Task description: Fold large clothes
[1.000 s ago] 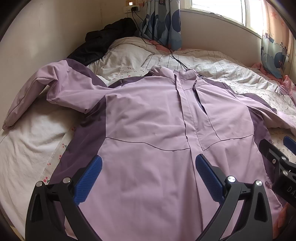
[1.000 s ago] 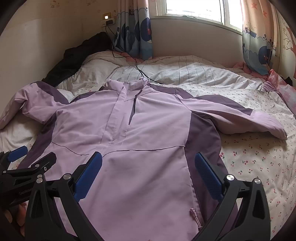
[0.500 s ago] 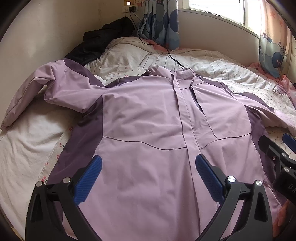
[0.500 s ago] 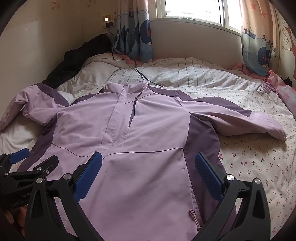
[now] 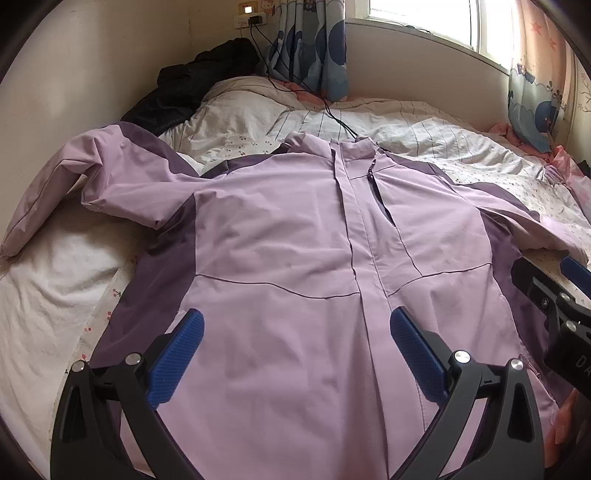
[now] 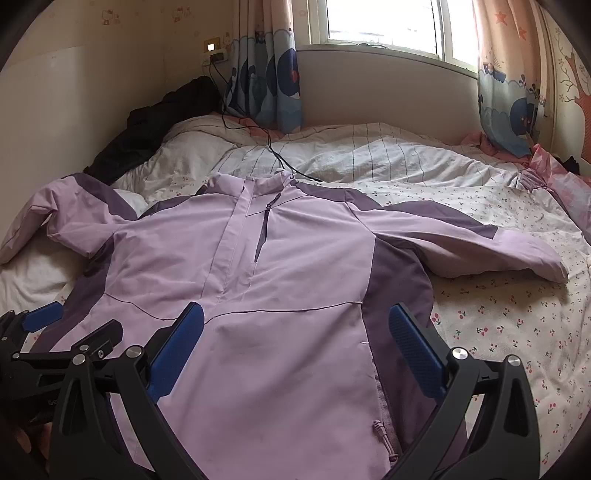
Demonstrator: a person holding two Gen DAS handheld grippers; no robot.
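Jacket [image 5: 295,229], lilac with darker purple side panels, lies front-up across the bed [image 6: 498,325], its right sleeve ending short of the mattress edge with bare floral sheet beyond. Left gripper [image 5: 295,332] and right gripper [image 6: 295,332] hover wide open over the hem, gripping nothing; only "DA" reads on the right tool. Since 1 second ago both views have lifted slightly toward the window [image 6: 384,22]

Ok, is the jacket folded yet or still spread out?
Spread. The jacket lies flat, front up, on the bed, both sleeves out sideways; no fold made.
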